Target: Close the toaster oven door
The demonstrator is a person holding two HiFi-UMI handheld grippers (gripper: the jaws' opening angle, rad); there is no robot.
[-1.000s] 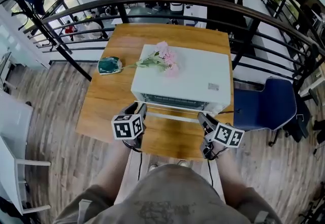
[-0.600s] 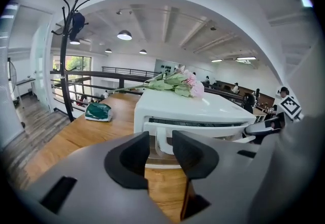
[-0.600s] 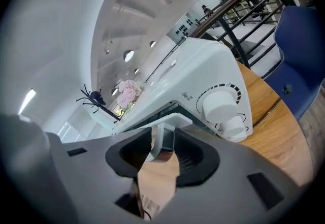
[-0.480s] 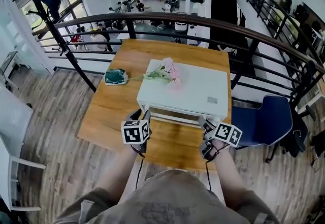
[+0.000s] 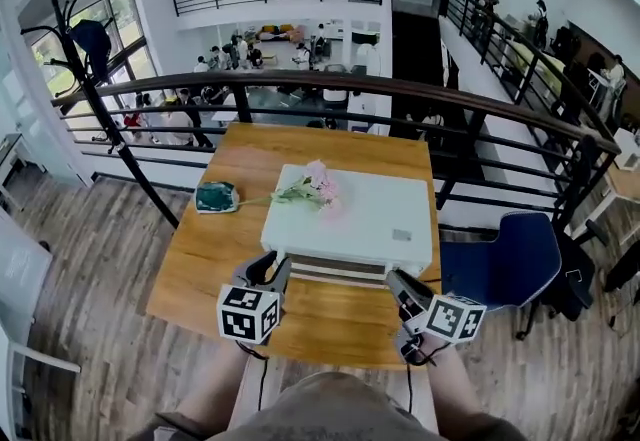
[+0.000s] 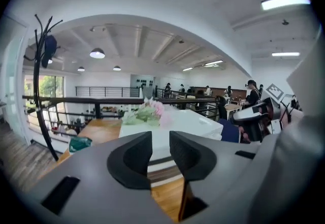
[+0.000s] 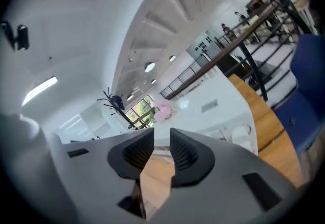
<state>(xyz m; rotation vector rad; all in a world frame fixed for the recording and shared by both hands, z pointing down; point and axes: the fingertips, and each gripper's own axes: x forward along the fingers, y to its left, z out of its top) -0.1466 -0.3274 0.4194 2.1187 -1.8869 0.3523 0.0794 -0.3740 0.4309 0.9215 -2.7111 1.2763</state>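
- The oven (image 5: 350,219) stands on the table (image 5: 195,259), toward its far right part, with flowers (image 5: 312,187) lying on its top.
- A second ago the door (image 5: 335,271) lay open and flat toward the person; half a second ago it was partway up. Now it stands upright against the front of the oven.
- From above I cannot tell whether it is fully seated or a sliver ajar.
- The left gripper (image 5: 268,267) sits just by the door's left end and the right gripper (image 5: 397,281) by its right end, both low at the front edge.
- Both grippers' jaws are closing to a narrow gap, and nothing is between them; only the oven and table show through.
- Neither gripper holds the door, so the lift seems to have been a push from below.
- My judgement: the task is all but done, and a light press on the front would settle any doubt.
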